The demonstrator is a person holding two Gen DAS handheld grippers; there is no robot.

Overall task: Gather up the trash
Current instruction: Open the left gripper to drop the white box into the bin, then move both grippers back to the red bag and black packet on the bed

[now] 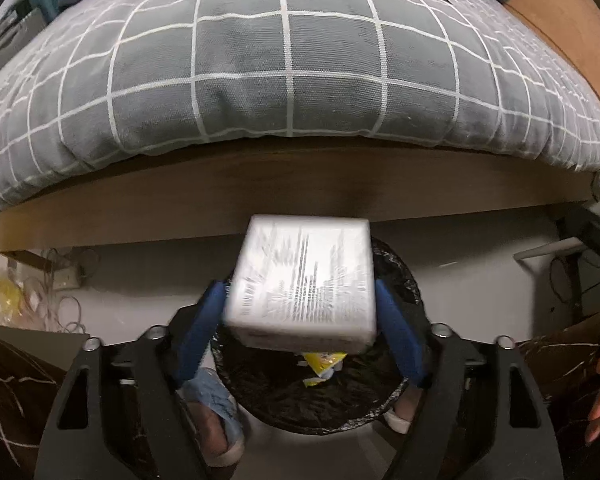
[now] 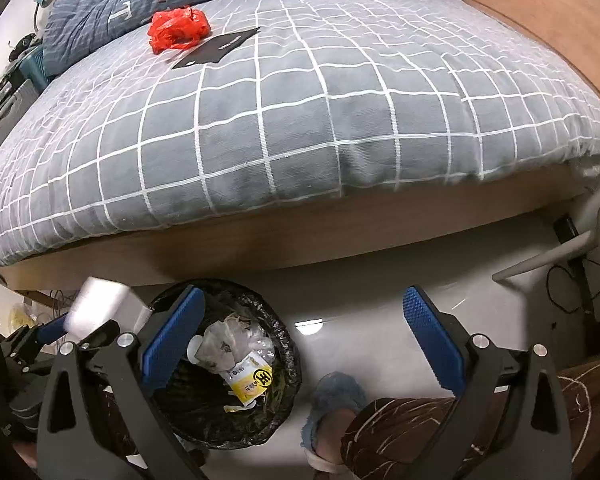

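White box point(image 1: 302, 284), printed with fine text and wrapped in glossy film, sits between the pads of the left tongs point(image 1: 299, 292) right over the black-lined bin point(image 1: 404, 280). It is smeared while the tongs look sharp, so I judge the pads stand apart from it and it is loose rather than clamped. It looks light and stiff, probably cardboard; the film would make it slippery, so the two flat opposite sides are the place to pinch. Right tongs point(image 2: 304, 294) are spread wide with nothing between them, the bin at their 8 o'clock. Inside the bin lie crumpled clear plastic and a yellow wrapper point(image 2: 250, 380), with room left. A blue slipper point(image 2: 336, 396) and a leg in brown patterned cloth stand just beside the bin at 4 o'clock, close enough to catch a stray drop. Farther out, at 12 o'clock, is the bed point(image 2: 300, 120) with its grey checked cover. Far at 11 o'clock, a crumpled red plastic bag point(image 2: 178, 28), soft and nearly weightless, touches a flat dark card point(image 2: 216, 48), thin and awkward to lift off fabric.
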